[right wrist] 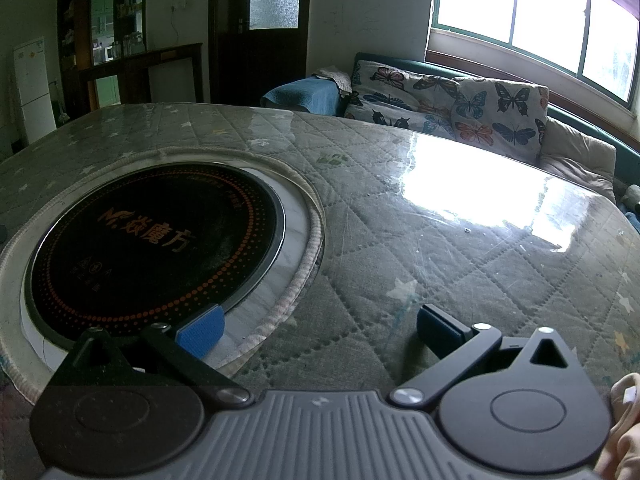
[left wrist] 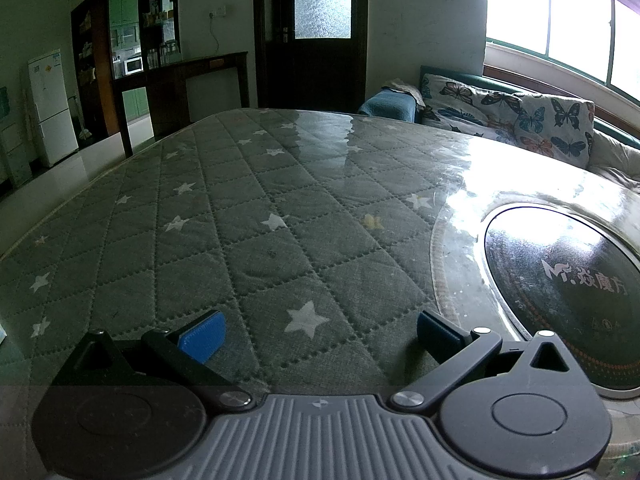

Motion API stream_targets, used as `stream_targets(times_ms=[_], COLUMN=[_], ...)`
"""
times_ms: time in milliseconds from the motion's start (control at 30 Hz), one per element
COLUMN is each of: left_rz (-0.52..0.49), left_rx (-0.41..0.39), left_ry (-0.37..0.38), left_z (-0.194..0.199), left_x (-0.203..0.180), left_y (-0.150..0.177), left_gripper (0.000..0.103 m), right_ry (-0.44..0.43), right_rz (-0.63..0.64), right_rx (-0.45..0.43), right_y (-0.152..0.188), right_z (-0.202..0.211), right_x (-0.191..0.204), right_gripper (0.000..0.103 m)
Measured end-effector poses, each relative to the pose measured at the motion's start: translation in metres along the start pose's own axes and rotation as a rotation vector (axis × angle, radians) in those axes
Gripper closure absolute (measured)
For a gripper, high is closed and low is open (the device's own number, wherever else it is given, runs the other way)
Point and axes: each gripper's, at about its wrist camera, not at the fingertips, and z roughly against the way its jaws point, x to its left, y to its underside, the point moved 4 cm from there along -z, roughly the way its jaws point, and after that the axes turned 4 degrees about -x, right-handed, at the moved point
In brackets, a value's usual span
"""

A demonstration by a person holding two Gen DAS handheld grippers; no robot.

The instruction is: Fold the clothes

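Over the quilted star-patterned table cover [left wrist: 248, 240] beside the round black cooktop [right wrist: 156, 248], I see my left gripper [left wrist: 318, 330] and right gripper [right wrist: 318, 330] both spread wide, holding nothing.

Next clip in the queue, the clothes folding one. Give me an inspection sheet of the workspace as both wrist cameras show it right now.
Surface: table under a grey quilted star cover with a clear glossy sheet on top; round black cooktop set into its middle.
Job's things: nothing seen; no clothes on the table in either view.
Clutter: nothing seen on the table.
Grippers: left hand-held gripper open, empty, above the cover; right hand-held gripper open, empty, beside the cooktop's edge.
Cables: nothing seen.
Surroundings: sofa with butterfly cushions under a bright window; dark door; white fridge; shelves.
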Motion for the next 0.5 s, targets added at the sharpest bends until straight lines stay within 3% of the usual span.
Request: stream_targets(times_ms=[500], left_rz=[-0.005], left_rx=[0.001], left_ry=[-0.003], left_z=[0.0012], left_x=[-0.0021], left_y=[-0.0001], left_gripper=[0.0], right_ry=[-0.001], right_rz=[-0.002], right_rx=[0.001], right_y=[-0.0003], right_z=[-0.0007], right_x=[0.0012], right_gripper=[0.0])
